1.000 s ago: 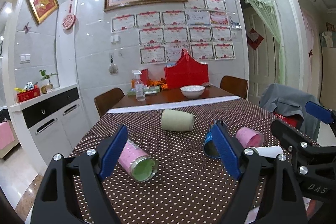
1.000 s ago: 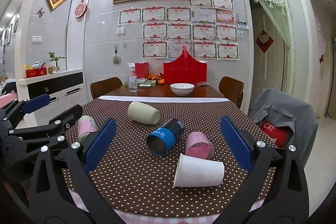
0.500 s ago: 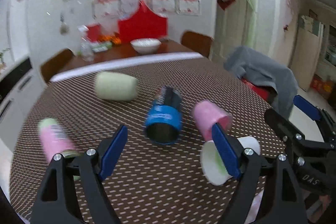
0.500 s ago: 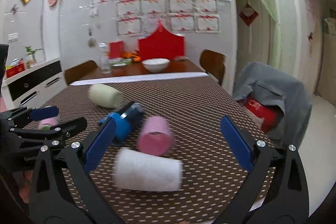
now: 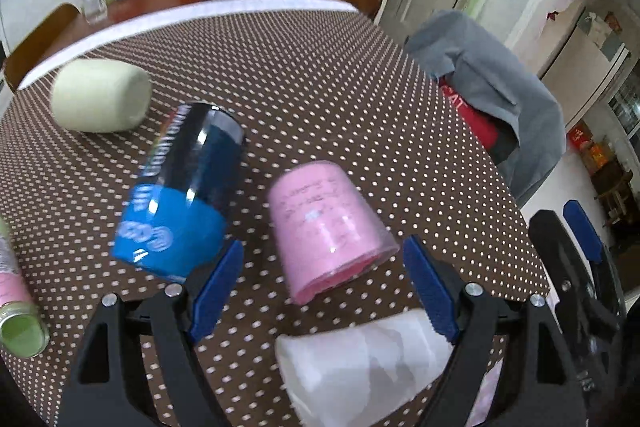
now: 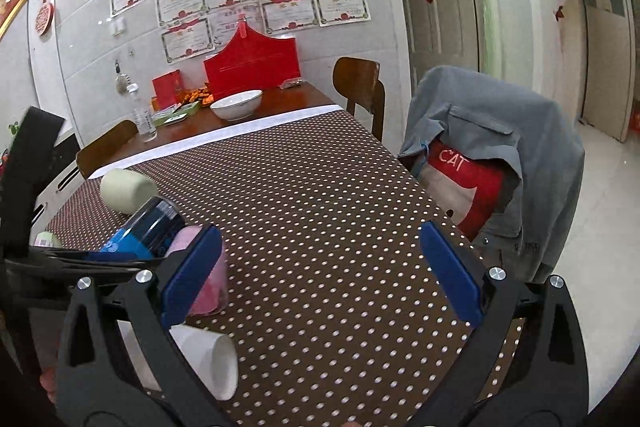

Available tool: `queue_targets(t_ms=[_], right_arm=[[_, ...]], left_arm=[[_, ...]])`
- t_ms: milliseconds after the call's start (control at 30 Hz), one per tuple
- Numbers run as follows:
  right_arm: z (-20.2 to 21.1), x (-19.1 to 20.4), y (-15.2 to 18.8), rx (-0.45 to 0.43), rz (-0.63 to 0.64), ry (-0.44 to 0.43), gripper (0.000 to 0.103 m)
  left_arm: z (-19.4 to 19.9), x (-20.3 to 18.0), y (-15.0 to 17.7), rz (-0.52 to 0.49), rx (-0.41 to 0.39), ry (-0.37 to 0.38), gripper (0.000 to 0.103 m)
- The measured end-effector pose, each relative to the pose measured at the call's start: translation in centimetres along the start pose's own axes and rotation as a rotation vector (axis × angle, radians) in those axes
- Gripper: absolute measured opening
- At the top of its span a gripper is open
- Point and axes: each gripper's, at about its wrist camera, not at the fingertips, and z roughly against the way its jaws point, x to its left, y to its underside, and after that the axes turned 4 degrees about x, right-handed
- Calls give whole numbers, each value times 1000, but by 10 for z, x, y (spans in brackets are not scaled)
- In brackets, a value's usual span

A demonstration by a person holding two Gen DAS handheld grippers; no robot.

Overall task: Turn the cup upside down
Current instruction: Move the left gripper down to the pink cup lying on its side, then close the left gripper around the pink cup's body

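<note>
Several cups lie on their sides on the brown dotted tablecloth [image 5: 320, 99]. My left gripper [image 5: 324, 291] is open and empty, hovering over a white paper cup [image 5: 360, 367] with a pink cup [image 5: 328, 219] just beyond its fingertips. A blue and black cup [image 5: 184, 195] lies left of the pink one, a pale green cup [image 5: 100, 101] farther back, a pink and green cup [image 5: 16, 307] at the left edge. My right gripper [image 6: 320, 279] is open and empty over the cloth [image 6: 320, 227]; the white cup [image 6: 208, 363] and pink cup [image 6: 212, 287] lie at its left finger.
A chair draped with a grey jacket [image 6: 492, 155] stands at the table's right edge. At the far end of the table are a white bowl [image 6: 236, 105], a spray bottle [image 6: 144, 119] and a red box [image 6: 252, 67]. Wooden chairs stand around the table.
My left gripper has swung right and down, from the pink and green cup to above the white and pink cups. My right gripper has shifted right, so the cups now sit at its left.
</note>
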Motion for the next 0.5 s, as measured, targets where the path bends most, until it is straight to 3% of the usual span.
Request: queue_targets(t_ms=[200, 333, 500], right_arm=[[-23, -9, 3, 64, -22, -14, 97], [-35, -9, 3, 114, -26, -25, 97], [-40, -6, 0, 132, -20, -52, 97]], left_arm=[[-30, -11, -12, 4, 73, -44, 81], [-32, -14, -20, -29, 86, -113, 81], [-43, -5, -31, 5, 146, -116, 81]])
